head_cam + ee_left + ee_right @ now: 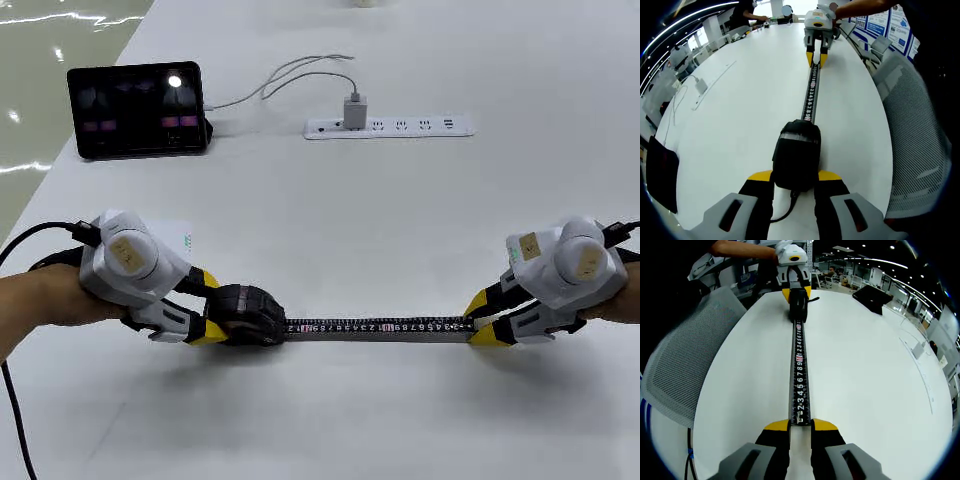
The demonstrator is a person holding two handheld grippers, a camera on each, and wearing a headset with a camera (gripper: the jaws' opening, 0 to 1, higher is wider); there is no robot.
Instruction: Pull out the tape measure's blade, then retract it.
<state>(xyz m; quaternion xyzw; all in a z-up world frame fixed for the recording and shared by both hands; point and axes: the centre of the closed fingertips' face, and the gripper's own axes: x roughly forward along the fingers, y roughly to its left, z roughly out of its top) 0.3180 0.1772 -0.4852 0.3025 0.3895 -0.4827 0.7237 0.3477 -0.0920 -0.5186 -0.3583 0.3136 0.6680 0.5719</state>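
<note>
My left gripper (795, 176) is clamped around the tape measure case (797, 155), one jaw on each flank, with the case resting on the white table (400, 220). My right gripper (800, 426) pinches the free end of the blade (800, 375) between its yellow tips. The blade runs straight from the case mouth to those tips, low along the table, so the pull-out looks done to me and the retraction is what is left.

The risk I see is at the right tips. They hold a thin strip of springy steel, and if that grip slackens the blade would likely whip back and slam its end into the case. The jolt could twist the case in the left jaws (they hold it only by its smooth sides). Bringing the grippers together off-line could also buckle the blade.

As for holders, well ahead of both grippers lies a power strip (410, 127) with one charger (355, 108) plugged into it and its other sockets bare.
</note>
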